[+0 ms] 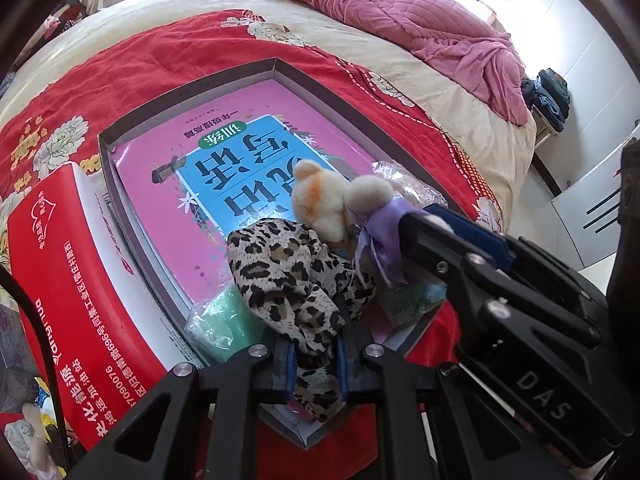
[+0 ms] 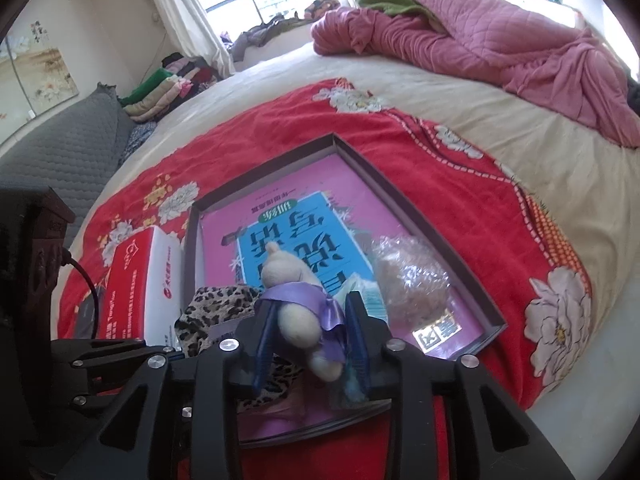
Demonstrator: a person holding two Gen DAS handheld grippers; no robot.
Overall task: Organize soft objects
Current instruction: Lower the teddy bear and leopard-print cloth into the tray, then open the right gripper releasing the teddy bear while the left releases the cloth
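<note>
A shallow grey box (image 1: 276,65) with a pink and blue book (image 1: 224,136) inside lies on the red blanket. My left gripper (image 1: 313,364) is shut on a leopard-print cloth (image 1: 288,276) over the box's near end. My right gripper (image 2: 310,340) is shut on a cream plush bear (image 2: 298,322) in a purple dress, held over the same end of the box (image 2: 334,138). The bear (image 1: 328,198) and the right gripper (image 1: 432,224) also show in the left wrist view. The leopard cloth (image 2: 216,308) sits just left of the bear.
A red and white tissue box (image 1: 68,264) stands left of the grey box. A crinkled plastic bag (image 2: 412,276) with something brown lies in the box's right part. A green packet (image 1: 224,312) lies under the cloth. A pink quilt (image 2: 480,40) is heaped at the far side of the bed.
</note>
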